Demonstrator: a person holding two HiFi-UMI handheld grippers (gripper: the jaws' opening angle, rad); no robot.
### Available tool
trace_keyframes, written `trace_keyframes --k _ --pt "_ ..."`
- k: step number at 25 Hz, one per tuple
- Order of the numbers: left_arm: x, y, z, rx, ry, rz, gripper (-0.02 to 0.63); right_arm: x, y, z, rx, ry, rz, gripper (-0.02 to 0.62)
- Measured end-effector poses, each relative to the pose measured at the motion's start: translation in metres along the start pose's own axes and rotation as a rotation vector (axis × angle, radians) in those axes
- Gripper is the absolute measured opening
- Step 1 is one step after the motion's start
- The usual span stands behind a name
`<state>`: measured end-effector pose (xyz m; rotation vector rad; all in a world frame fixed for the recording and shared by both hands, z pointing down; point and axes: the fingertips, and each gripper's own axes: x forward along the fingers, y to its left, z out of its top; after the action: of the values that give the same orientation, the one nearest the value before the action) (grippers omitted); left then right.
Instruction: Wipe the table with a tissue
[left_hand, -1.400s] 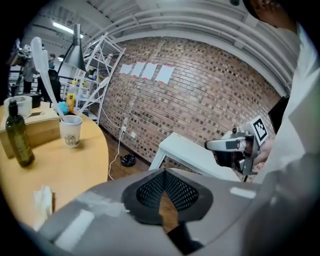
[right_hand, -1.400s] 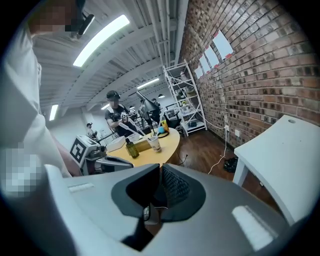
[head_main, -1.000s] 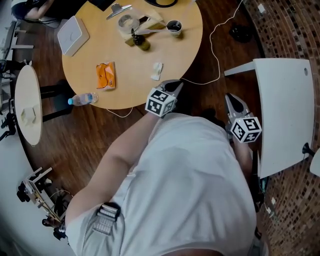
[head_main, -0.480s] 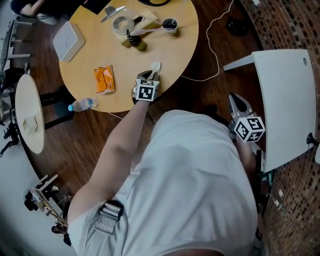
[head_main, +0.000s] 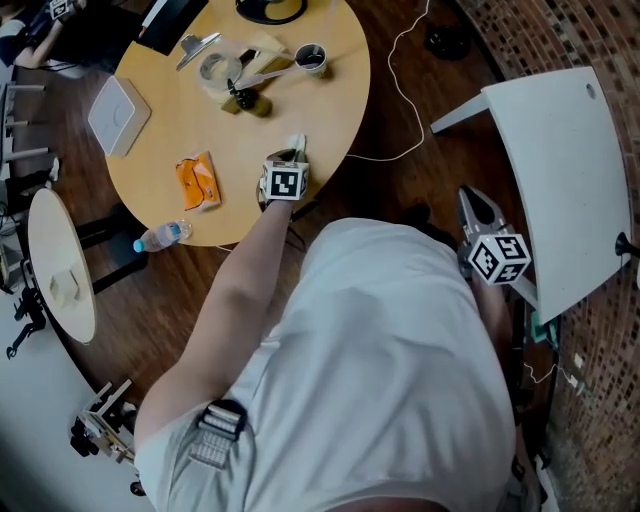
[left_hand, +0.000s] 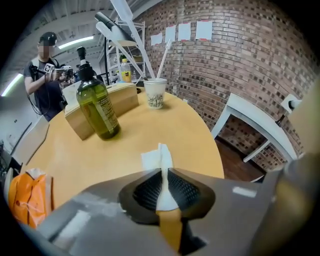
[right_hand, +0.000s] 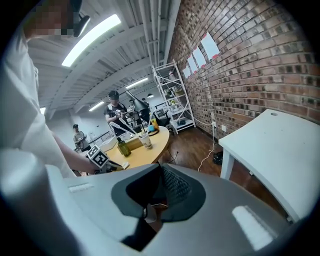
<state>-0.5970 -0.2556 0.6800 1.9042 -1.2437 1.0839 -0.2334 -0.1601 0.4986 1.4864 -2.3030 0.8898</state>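
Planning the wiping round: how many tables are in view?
3: the round wooden table ahead, a white table at right, a small pale round table at left. Others may lie outside the view.

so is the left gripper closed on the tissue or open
Shut: the left gripper pinches the white tissue, its end poking out past the jaws.

The person wears a loose white short-sleeved shirt (head_main: 380, 370), with a grey webbing strap and buckle (head_main: 212, 437) low on its left side. The left gripper (head_main: 294, 150) and right gripper (head_main: 472, 200) are smooth grey shells with black ribbed pads (left_hand: 186, 189). Each carries a cube (head_main: 284, 183) printed with black-and-white square markers.
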Motion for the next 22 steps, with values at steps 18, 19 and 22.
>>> trace_keyframes --k 18,19,22 --pt "-0.039 -0.098 0.054 0.190 -0.221 -0.307 0.035 0.018 0.009 -0.003 0.024 -0.040 -0.044 0.021" --pt "-0.044 -0.106 0.060 0.217 -0.236 -0.335 0.035 0.024 0.011 -0.003 0.027 -0.046 -0.041 0.021" --pt "-0.065 -0.151 0.084 0.328 -0.283 -0.435 0.035 0.024 0.009 -0.001 0.047 -0.064 -0.060 0.021"
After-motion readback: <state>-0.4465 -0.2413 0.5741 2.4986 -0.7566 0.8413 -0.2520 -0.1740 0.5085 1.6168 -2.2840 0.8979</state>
